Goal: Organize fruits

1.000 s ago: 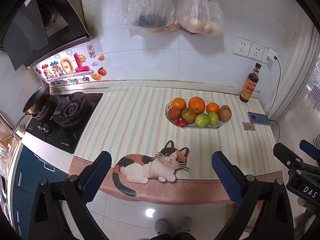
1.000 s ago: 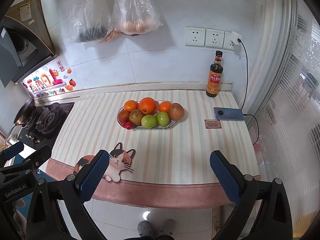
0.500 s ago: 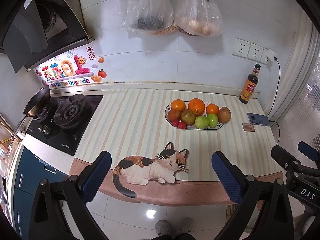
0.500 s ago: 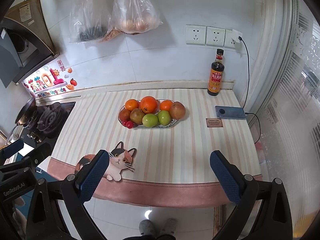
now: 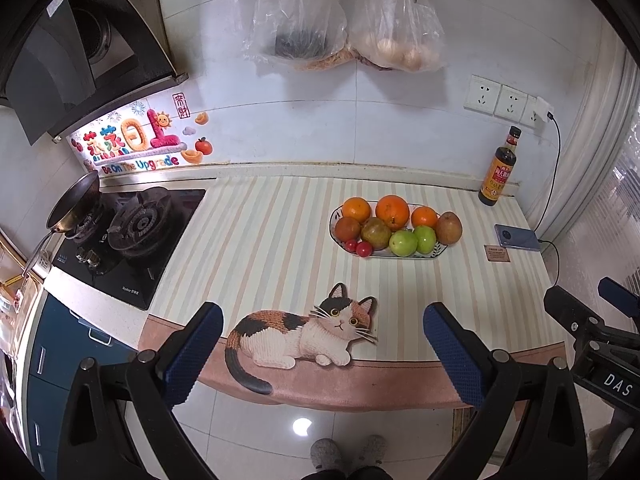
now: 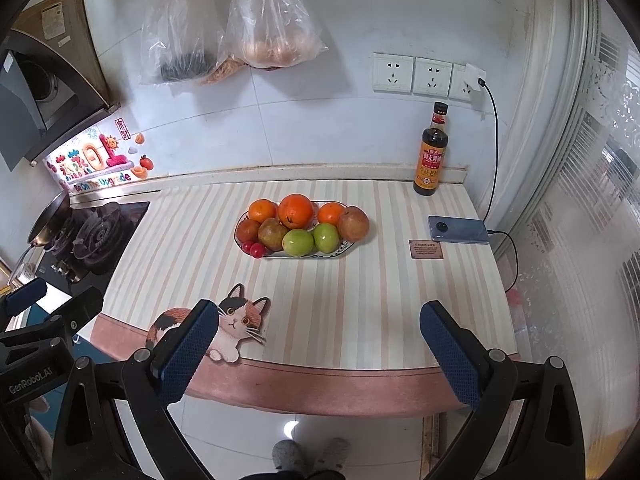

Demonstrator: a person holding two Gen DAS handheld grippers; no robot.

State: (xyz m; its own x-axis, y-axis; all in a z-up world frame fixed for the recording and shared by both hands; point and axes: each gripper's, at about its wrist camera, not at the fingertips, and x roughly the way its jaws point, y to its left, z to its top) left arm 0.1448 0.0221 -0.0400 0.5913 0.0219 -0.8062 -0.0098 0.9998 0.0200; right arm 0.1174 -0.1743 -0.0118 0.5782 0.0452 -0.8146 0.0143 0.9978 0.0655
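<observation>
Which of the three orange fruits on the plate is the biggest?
The middle orange at the back of the plate; the oranges at its left and right are clearly smaller.

You face a white tiled wall behind the worktop, which wears a striped cloth with a cat printed on its pink front edge. At upper left of the frame a dark range hood hangs over a black gas hob holding a frying pan. Two clear plastic bags hang at top centre. Three wall sockets sit at upper right, one with a charger plugged in. A curtained window brightens the right edge. Below, the glossy pale floor reflects a lamp.
</observation>
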